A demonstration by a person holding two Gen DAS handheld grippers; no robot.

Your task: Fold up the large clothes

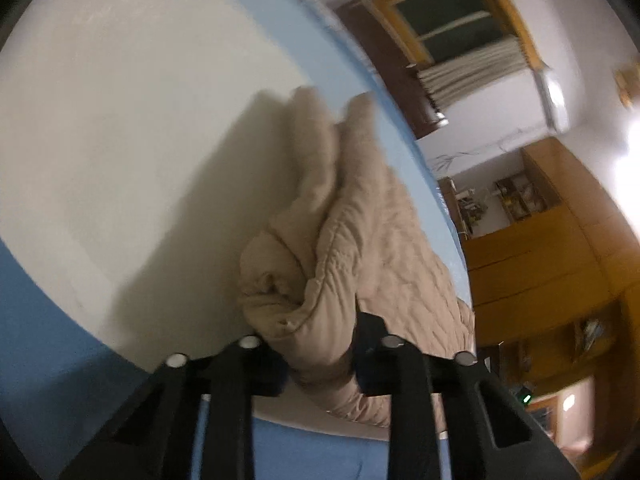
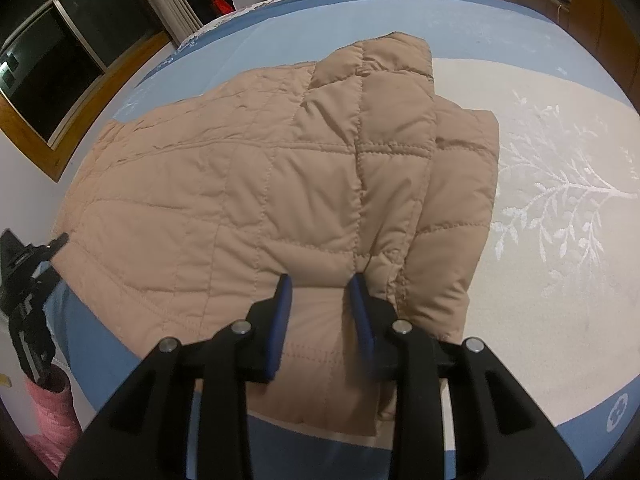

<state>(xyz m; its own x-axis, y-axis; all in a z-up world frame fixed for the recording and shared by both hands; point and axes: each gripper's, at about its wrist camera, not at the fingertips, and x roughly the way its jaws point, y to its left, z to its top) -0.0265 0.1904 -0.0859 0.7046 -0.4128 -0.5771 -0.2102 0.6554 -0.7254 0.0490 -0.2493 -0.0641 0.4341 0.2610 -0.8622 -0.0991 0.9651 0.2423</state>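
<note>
Bare cream-and-blue bedspread lay open to the right of the tan quilted jacket. Jacket bulk filled the centre, bunched thick between the right gripper fingers. The left gripper crowded the jacket's left edge.

Left gripper: matte black angular frame, four round silver screw heads across its linkage arms. Right gripper: same black frame and four silver screws, with blue pads lining the inner finger faces.
</note>
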